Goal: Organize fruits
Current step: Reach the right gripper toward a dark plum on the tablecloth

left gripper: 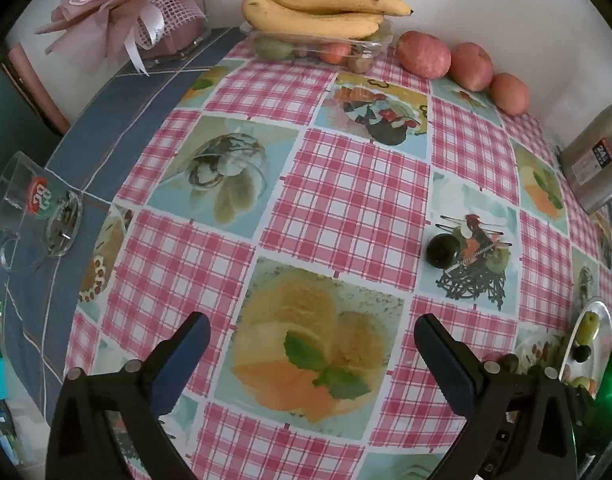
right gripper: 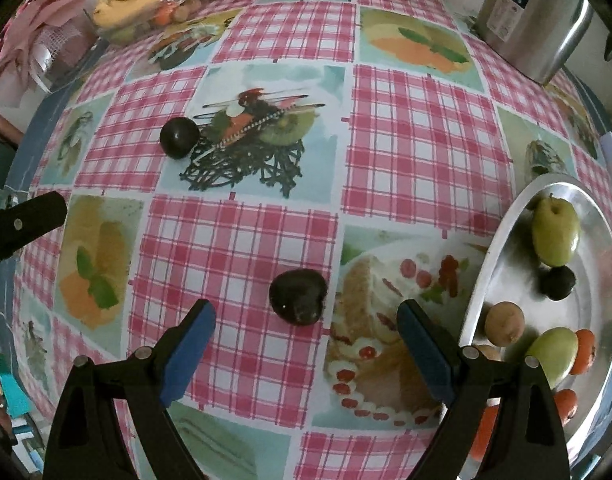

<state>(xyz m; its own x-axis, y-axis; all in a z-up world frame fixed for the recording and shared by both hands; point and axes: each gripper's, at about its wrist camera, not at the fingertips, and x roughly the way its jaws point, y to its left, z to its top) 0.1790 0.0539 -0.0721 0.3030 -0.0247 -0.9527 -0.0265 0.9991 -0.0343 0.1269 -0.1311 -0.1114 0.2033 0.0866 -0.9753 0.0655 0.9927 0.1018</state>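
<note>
A dark plum (right gripper: 298,297) lies on the checked tablecloth just ahead of my right gripper (right gripper: 306,320), which is open and empty. A second dark plum (right gripper: 179,137) lies farther off to the left; it also shows in the left wrist view (left gripper: 442,250). A round metal tray (right gripper: 501,240) at the right holds a green pear (right gripper: 555,236), a dark plum (right gripper: 558,283), a brown fruit (right gripper: 504,323) and several other fruits. My left gripper (left gripper: 311,332) is open and empty above the cloth; one of its fingers (right gripper: 30,220) shows in the right wrist view.
Bananas (left gripper: 317,12) lie on a clear box of fruit (left gripper: 317,46) at the back by the wall. Three red apples (left gripper: 423,54) line the wall. A steel pot (right gripper: 533,16) stands at the back right. A glass mug (left gripper: 30,208) and a pink bouquet (left gripper: 138,12) stand left.
</note>
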